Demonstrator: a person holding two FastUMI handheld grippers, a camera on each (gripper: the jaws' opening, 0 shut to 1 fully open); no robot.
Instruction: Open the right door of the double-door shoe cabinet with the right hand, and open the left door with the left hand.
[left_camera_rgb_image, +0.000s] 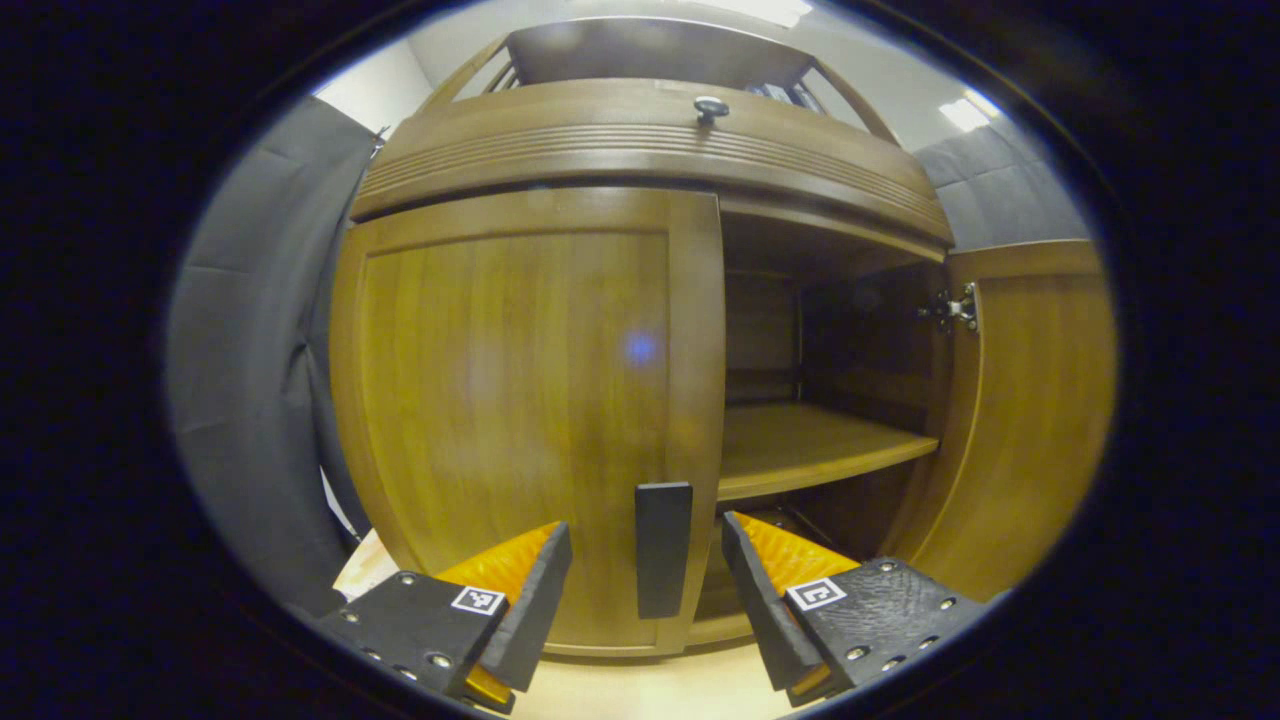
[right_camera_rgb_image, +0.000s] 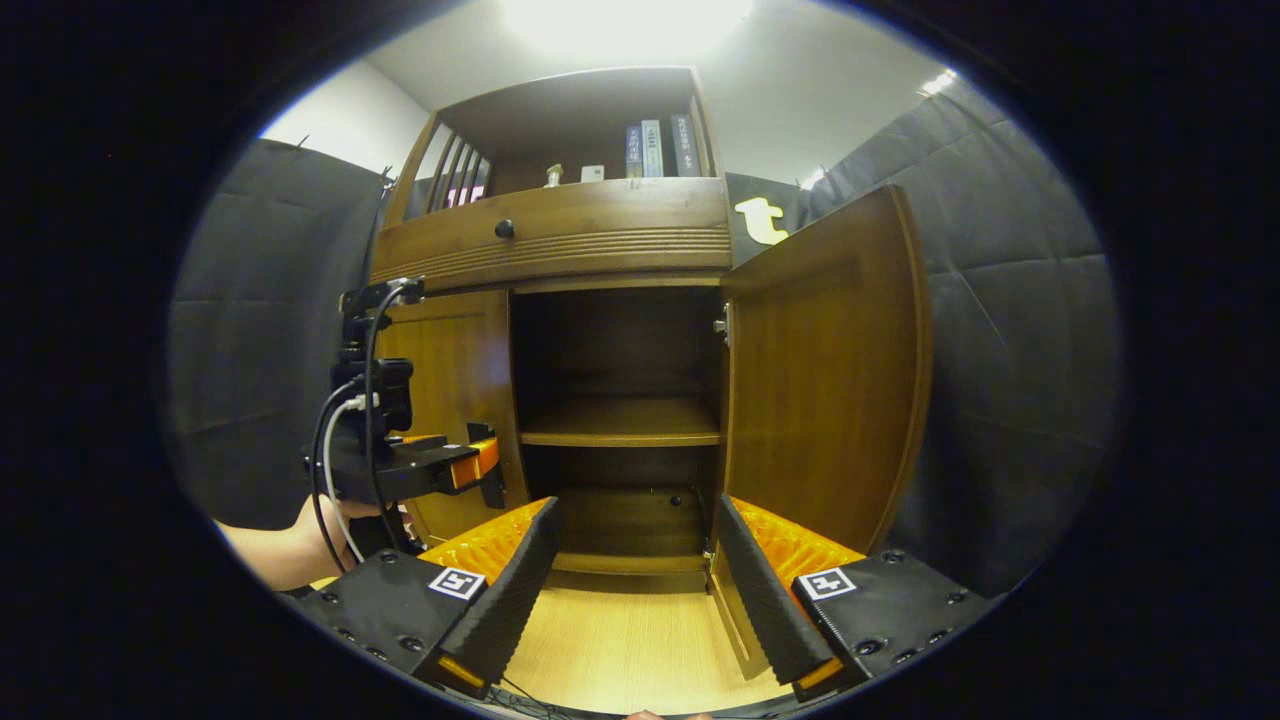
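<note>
The wooden shoe cabinet's left door (left_camera_rgb_image: 520, 400) is closed, and its dark vertical handle (left_camera_rgb_image: 662, 550) sits at the door's right edge. My left gripper (left_camera_rgb_image: 645, 535) is open, a finger on each side of that handle with a gap on both sides. The right door (left_camera_rgb_image: 1030, 420) is swung wide open, baring a shelf (left_camera_rgb_image: 810, 445). In the right gripper view, my right gripper (right_camera_rgb_image: 636, 510) is open and holds nothing, in front of the open compartment, beside the open right door (right_camera_rgb_image: 820, 380). The left gripper (right_camera_rgb_image: 490, 465) shows against the closed left door (right_camera_rgb_image: 455, 380).
A drawer with a round knob (left_camera_rgb_image: 711, 107) runs above the doors, and books (right_camera_rgb_image: 655, 148) stand in the open top shelf. A hand (right_camera_rgb_image: 290, 550) holds the left gripper with cables hanging from it. Grey padded booth walls (right_camera_rgb_image: 1010, 330) flank the cabinet on a light wooden floor (right_camera_rgb_image: 630, 640).
</note>
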